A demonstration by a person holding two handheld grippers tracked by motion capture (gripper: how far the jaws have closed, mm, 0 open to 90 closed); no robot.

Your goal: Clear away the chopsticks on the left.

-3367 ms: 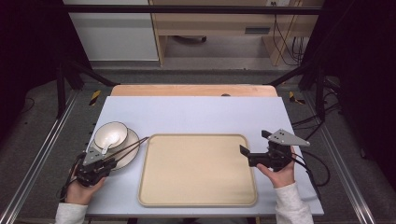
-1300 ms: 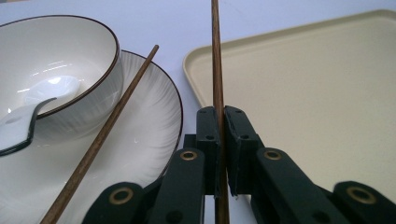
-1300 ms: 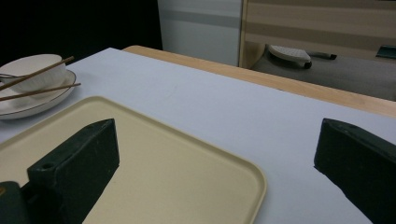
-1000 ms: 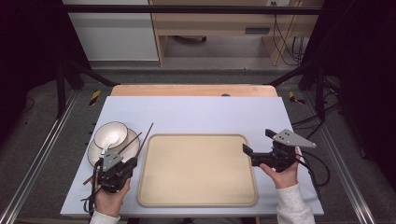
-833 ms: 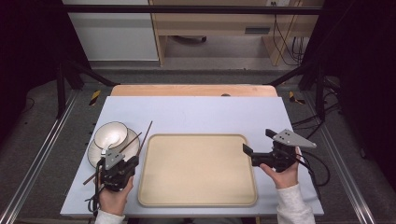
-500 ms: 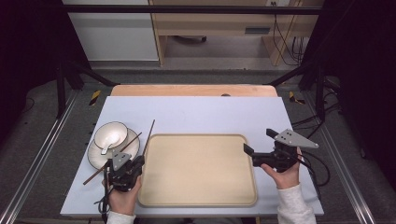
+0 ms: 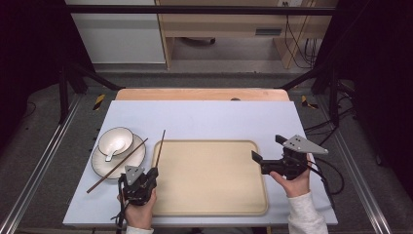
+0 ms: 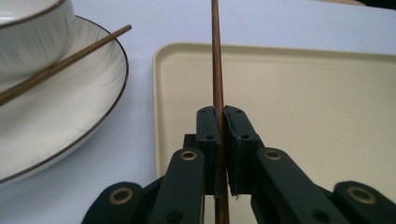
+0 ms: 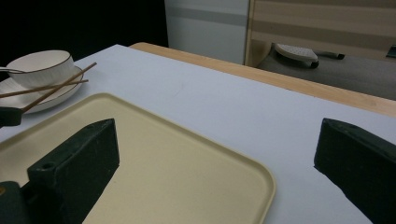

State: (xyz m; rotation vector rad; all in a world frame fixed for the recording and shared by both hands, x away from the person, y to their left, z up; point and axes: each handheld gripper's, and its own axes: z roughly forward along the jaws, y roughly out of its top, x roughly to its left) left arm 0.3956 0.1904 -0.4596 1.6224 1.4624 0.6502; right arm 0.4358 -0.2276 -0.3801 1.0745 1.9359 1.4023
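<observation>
My left tool point(image 7: 151, 174) sits at the near-left corner of the beige tray point(image 7: 214, 204), its jaws pressed together on a single dark wooden chopstick point(image 7: 159, 148); in the left gripper view I can see the stick point(image 8: 217, 84) clamped between the two pads and running straight ahead, along the tray's left rim point(image 8: 161, 112). From the high view that chopstick points away from me, its far tip reaching past the tray's far-left corner. The second chopstick point(image 7: 117, 165) lies slanted across the white plate point(image 7: 100, 165), one end out on the desk point(image 7: 204, 119) to the left, the other end past the plate's rim towards the tray. A white bowl point(image 7: 117, 139) with a spoon in it stands on the far part of that plate. My right tool point(image 7: 265, 153) hangs over the tray's right edge with its jaws spread wide; the right gripper view shows them well apart, with the tray corner point(image 9: 252, 182) and bare desk between them.
</observation>
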